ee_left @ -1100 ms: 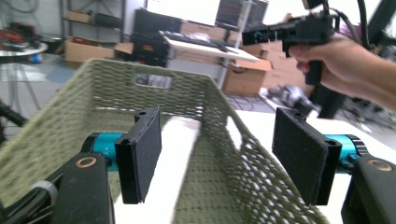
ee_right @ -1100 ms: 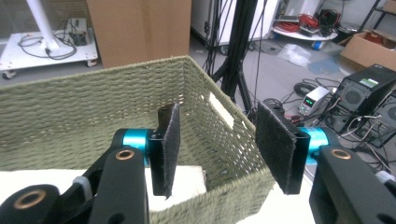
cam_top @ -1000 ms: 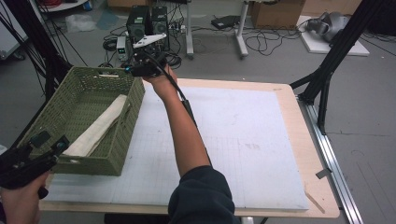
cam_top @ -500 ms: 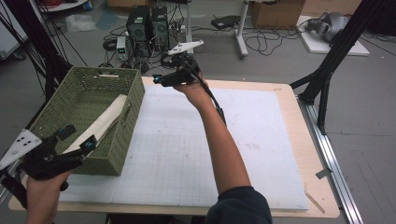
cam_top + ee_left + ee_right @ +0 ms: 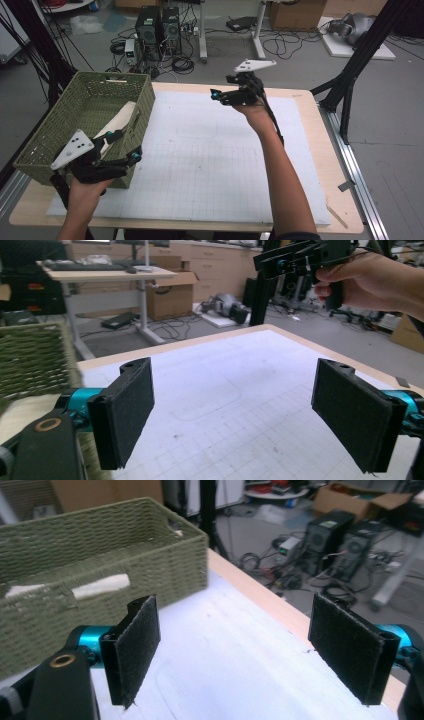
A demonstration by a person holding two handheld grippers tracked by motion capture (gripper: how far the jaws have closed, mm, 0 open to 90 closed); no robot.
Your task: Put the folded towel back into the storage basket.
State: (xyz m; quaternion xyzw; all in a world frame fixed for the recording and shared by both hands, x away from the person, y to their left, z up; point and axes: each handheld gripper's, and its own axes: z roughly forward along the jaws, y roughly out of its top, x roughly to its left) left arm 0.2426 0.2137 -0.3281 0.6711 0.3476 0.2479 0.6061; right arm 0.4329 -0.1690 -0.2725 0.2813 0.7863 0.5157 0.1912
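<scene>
Currently both grippers up off the surface (image 5: 330, 200), nothing held. Left gripper (image 5: 122, 147) at near-left corner, just beside the front wall of the green woven basket (image 5: 55, 125); jaws wide apart, empty, w/ bare white grid mat (image 5: 240, 405) between the pads in left gripper view. Right gripper (image 5: 220, 95) held high over the far middle of the mat, pointing left toward the basket; jaws also wide open, empty per right gripper view. Basket sits at far-left of surface, partly overhanging the mat edge. Inside it: a cream cloth-like roll (image 5: 122, 117) lying lengthwise, leaning on the right wall. Can't tell exact item type.
</scene>
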